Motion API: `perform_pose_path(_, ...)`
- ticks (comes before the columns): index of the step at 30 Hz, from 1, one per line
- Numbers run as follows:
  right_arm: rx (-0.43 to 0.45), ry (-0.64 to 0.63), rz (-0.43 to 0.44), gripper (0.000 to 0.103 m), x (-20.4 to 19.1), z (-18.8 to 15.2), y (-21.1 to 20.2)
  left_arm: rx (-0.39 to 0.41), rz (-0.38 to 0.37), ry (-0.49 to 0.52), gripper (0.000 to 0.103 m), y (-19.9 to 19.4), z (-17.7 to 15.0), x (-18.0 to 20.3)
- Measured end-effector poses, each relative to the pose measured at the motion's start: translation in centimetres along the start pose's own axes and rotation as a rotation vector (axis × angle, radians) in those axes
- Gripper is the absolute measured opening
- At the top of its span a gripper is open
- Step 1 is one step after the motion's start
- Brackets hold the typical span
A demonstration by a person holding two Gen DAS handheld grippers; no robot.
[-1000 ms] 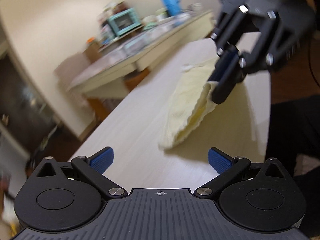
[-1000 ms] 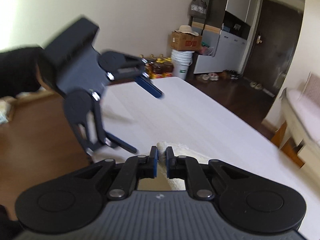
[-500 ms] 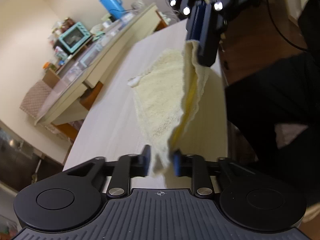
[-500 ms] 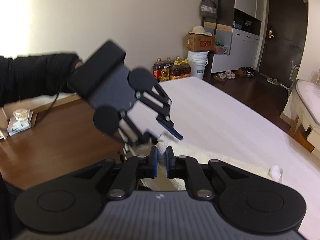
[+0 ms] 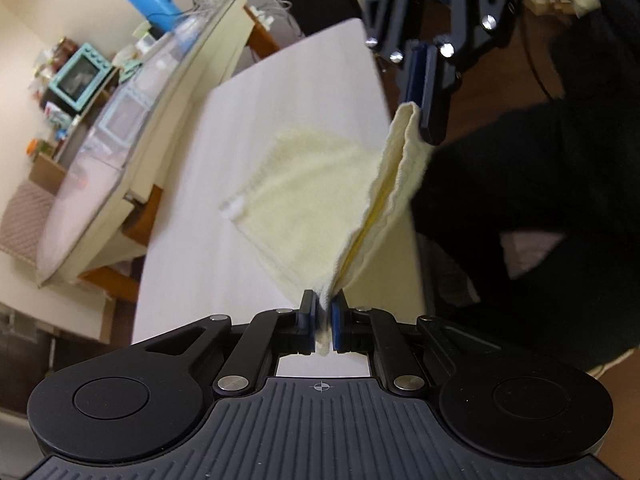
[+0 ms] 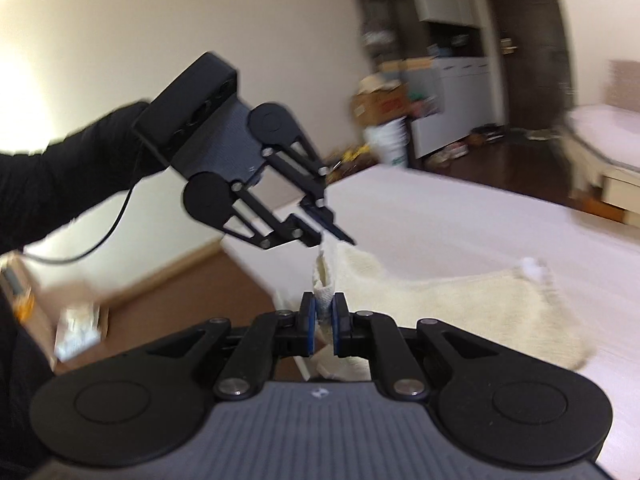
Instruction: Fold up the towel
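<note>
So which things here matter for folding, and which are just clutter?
In the job:
- towel
- left hand-held gripper, pinching one corner
- right hand-held gripper, pinching another
- white table

Clutter:
- blue jug
- teal oven
- white bucket

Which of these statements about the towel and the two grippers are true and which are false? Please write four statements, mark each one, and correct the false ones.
1. The left gripper is shut on the towel. True.
2. The right gripper hangs open above the towel. False: its jaws are closed on a corner of the towel.
3. The whole towel lies flat on the white table. False: the edge between the two grippers is lifted, and only the far part rests on the table.
4. A blue jug stands on the side counter in the left wrist view. True.
</note>
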State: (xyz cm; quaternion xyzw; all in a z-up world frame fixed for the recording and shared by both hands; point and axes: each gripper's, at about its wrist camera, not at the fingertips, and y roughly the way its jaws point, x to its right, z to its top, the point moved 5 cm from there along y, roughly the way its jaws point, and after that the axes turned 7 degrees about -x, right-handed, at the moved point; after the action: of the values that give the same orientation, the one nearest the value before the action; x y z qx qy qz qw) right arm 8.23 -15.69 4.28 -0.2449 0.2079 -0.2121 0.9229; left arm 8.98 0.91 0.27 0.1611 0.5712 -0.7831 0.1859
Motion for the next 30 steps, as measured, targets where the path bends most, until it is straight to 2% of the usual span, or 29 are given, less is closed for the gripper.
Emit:
perform_pose_path(6,0.106,0.204,-0.094,0.009,7.6,0.2,-1.1,-0.032,0.017,0.023,0.008,4.2,4.1,-4.3)
perform_pose_path(11,0.127,0.334,-0.155,0.009,12.4,-0.4,-0.2,-0.067,-0.009,0.021,0.008,8.9,6.7,-7.0)
perform_pose_path(17,0.118,0.439,-0.185,0.009,15.7,-1.4,0.9,-0.084,-0.029,0.028,0.009,12.4,7.8,-8.0)
perform_pose_path(20,0.102,0.469,-0.199,0.009,16.3,-2.3,0.8,-0.090,-0.028,0.016,0.014,13.8,7.8,-8.4)
perform_pose_path(21,0.097,0.479,-0.207,0.009,16.4,-2.7,0.6,-0.085,-0.026,0.001,0.020,14.1,7.7,-8.6)
perform_pose_path(24,0.082,0.496,-0.227,0.013,16.7,-3.5,0.6,-0.072,-0.023,-0.039,0.029,14.5,7.6,-9.1)
perform_pose_path(30,0.097,0.485,-0.275,0.020,16.1,-4.6,-0.8,-0.032,-0.025,-0.180,0.046,14.3,6.8,-10.6)
